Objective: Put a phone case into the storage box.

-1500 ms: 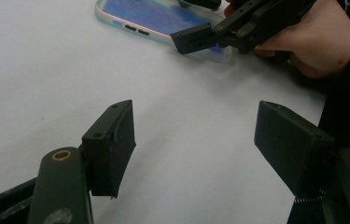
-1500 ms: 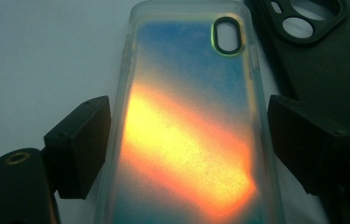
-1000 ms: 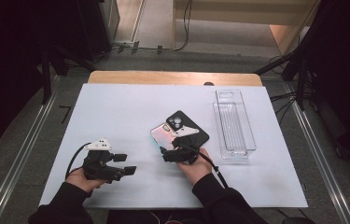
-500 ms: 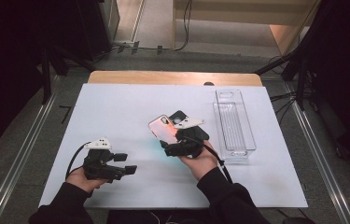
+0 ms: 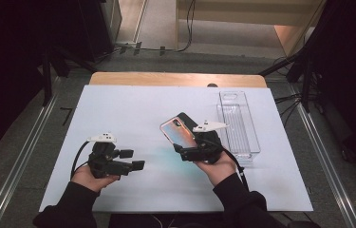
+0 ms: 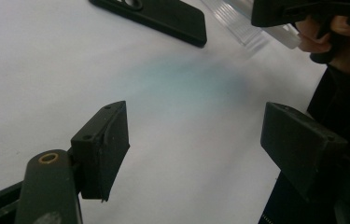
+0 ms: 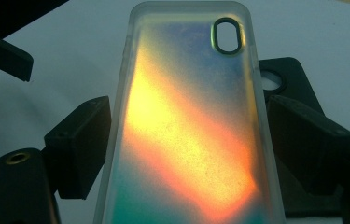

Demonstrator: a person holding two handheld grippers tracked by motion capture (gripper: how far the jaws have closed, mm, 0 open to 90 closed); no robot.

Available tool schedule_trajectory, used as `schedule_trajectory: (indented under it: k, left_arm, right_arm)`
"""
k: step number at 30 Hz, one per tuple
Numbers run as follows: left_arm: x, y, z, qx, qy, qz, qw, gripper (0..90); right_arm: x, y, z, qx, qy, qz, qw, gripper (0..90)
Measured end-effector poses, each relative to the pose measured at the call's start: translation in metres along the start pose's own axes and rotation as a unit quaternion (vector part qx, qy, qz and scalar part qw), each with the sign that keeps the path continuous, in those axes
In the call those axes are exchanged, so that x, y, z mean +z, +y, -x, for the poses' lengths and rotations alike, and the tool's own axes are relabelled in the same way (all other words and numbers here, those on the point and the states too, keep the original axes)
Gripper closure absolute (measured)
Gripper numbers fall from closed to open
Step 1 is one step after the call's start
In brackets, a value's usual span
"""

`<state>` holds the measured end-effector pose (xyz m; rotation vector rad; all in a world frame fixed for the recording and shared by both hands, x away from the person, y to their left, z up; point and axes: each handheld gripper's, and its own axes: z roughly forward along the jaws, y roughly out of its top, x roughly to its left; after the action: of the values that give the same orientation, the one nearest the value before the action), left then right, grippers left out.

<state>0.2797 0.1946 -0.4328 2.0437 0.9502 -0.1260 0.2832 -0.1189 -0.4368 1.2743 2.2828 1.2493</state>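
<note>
Nearest the person, the left gripper point(image 5: 133, 160) is held low over the white table sheet point(image 5: 133, 109); its jaws have just been opening and now stand spread wide with nothing between them, as the left gripper view confirms. Beside it, the right gripper point(image 5: 181, 151) is seen pinching the lower end of an iridescent translucent phone case with an oval camera cutout point(image 5: 179, 134), which is lifted clear of the sheet and tilted; in the right gripper view the case point(image 7: 191, 126) is pressed between the two black pads. A lift-and-carry step is judged to be in hand.

Just behind and partly under the raised case, a flat black phone case point(image 5: 187, 119) is left lying on the sheet. Farther off, to the right, a long clear plastic tray point(image 5: 238, 124) is set lengthwise; it appears empty, though its transparency makes that hard to confirm.

The next move is judged to call for a firm grip kept on the case while it is carried to its destination, probably the tray.

Counted: two grippers, two phone cases, one tray.
</note>
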Motion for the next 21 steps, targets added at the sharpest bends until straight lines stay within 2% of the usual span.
schedule_trajectory:
  k: [3, 4, 8, 10, 13, 21]
  left_arm:
    - [0.004, 0.005, 0.001, -0.01, 0.005, -0.016, 0.9998, 24.2]
    - [0.005, 0.007, 0.001, -0.018, 0.001, -0.018, 0.9997, 24.3]
    - [0.007, 0.016, 0.002, -0.04, -0.011, -0.014, 0.9991, 24.6]
    - [0.007, 0.021, 0.003, -0.039, -0.013, -0.014, 0.9991, 24.7]
    - [0.006, 0.03, 0.007, -0.03, -0.006, -0.014, 0.9994, 24.7]
    - [0.01, 0.05, 0.012, -0.046, -0.01, -0.007, 0.9989, 24.7]
  right_arm:
    - [-0.001, -0.002, 0.0, 0.003, 0.001, 0.0, 1.0, 15.0]
    - [-0.002, -0.003, 0.0, 0.012, 0.006, 0.0, 0.9999, 15.0]
    - [-0.001, -0.006, -0.001, 0.018, 0.009, 0.002, 0.9998, 15.0]
    - [-0.001, -0.007, -0.002, 0.024, 0.01, 0.009, 0.9996, 15.0]
    - [0.0, -0.009, -0.003, 0.028, 0.008, 0.013, 0.9995, 15.0]
    - [0.006, -0.015, -0.004, 0.064, 0.016, 0.024, 0.9975, 15.0]
